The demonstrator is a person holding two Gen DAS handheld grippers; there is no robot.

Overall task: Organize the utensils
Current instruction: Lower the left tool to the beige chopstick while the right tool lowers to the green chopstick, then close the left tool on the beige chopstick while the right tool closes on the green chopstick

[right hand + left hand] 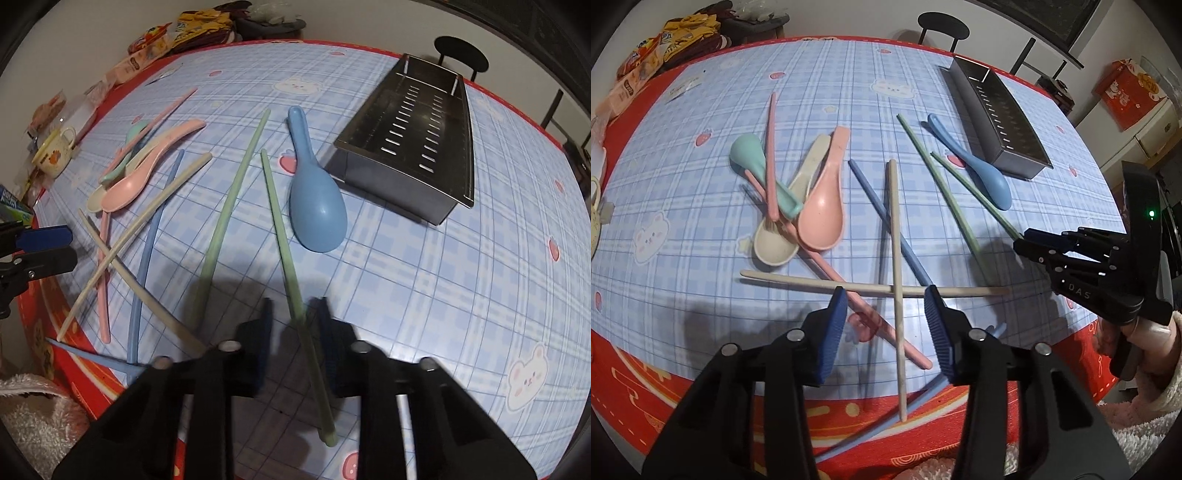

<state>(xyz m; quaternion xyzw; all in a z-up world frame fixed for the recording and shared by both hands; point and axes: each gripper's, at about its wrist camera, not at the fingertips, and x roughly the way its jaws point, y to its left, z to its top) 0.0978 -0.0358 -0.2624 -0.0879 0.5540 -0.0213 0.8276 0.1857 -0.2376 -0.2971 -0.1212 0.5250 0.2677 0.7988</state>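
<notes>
Blue pads of the left gripper stand apart on either side of a beige chopstick, and no contact with it is seen; nothing is held there. The right gripper has its fingers drawn in close around a green chopstick, which passes between them, but whether the pads press on it cannot be told.

Outward from the fingers, every utensil is seen on the tablecloth: a second beige chopstick crossed under the first, blue chopstick, pink chopstick, a second green chopstick, the blue spoon, and a pile of mint spoon, pink spoon and beige spoon.

The steel bin stands beyond the blue spoon and appears unfilled. The sorting is judged barely begun: nothing has been put away, and all pieces are left to be gathered.
</notes>
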